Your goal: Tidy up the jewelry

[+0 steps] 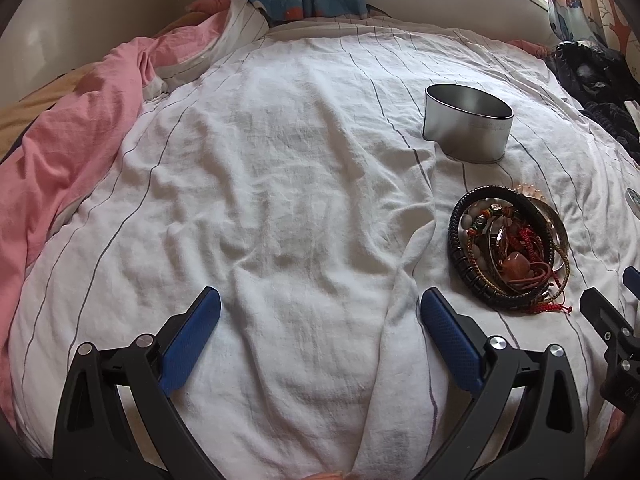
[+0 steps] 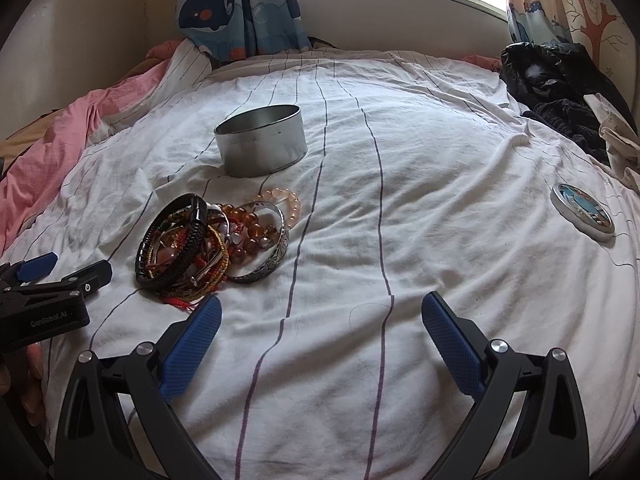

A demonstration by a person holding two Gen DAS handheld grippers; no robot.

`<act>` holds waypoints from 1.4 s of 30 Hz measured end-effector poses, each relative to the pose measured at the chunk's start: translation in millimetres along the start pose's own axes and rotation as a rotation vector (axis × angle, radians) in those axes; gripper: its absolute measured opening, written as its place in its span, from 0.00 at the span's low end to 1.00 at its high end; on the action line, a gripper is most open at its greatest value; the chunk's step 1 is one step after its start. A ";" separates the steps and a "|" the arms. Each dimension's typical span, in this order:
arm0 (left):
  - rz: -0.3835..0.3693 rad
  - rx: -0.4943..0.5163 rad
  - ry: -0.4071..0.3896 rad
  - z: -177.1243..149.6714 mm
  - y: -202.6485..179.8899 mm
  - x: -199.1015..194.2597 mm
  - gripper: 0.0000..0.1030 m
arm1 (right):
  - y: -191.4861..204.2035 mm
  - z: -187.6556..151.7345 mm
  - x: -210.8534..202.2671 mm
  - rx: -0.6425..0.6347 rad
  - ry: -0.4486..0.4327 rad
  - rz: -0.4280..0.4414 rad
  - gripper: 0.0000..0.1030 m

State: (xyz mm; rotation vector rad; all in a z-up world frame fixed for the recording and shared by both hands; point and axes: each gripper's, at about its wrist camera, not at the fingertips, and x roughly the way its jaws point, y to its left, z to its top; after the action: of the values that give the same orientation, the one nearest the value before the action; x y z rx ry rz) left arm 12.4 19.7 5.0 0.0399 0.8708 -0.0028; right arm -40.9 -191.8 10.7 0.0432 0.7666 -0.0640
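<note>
Both tools are released and grasp nothing: the left tool (image 1: 320, 332) hovers over bare sheet with its jaws spread wide, and the right tool (image 2: 321, 330) stands likewise, jaws apart, over the striped bed sheet (image 2: 400, 220). The task's thing, a heap of bracelets (image 2: 212, 240), lies on the bed just ahead of the right tool's left finger and to the right of the left tool. The heap cannot be counted exactly, as the pieces overlap; at least one black braided band, one engraved metal bangle, one amber bead string, one pale pink bead string and several red and gold cords are distinguishable. One round metal tin (image 2: 262, 140) stands upright and open just beyond the heap, apart from it, its interior apparently empty; in my judgement it sits close so that each piece has a short carry into it. One round lid (image 2: 582, 208) with a printed top lies flat well apart to the right, judged to be set aside to keep the tin open. No piece is yet in the tin; sorting has not begun.
</note>
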 end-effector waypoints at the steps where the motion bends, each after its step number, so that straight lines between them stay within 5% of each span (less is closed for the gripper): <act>1: 0.005 0.002 -0.010 2.1 1.5 -1.9 0.94 | -0.4 1.5 -0.4 -0.010 -0.003 -0.023 0.93; 8: 0.009 -0.060 0.034 6.0 24.2 13.0 0.94 | -19.3 2.4 18.4 0.025 0.101 -0.050 0.94; 42: 0.036 -0.052 0.033 1.7 15.8 16.8 0.94 | -17.9 0.2 16.7 0.026 0.097 -0.021 0.94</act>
State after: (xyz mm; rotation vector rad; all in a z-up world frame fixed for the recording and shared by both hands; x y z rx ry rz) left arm 24.8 35.7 -6.2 0.0072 0.9029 0.0542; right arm -30.0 -210.4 -1.1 0.0639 0.8633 -0.0921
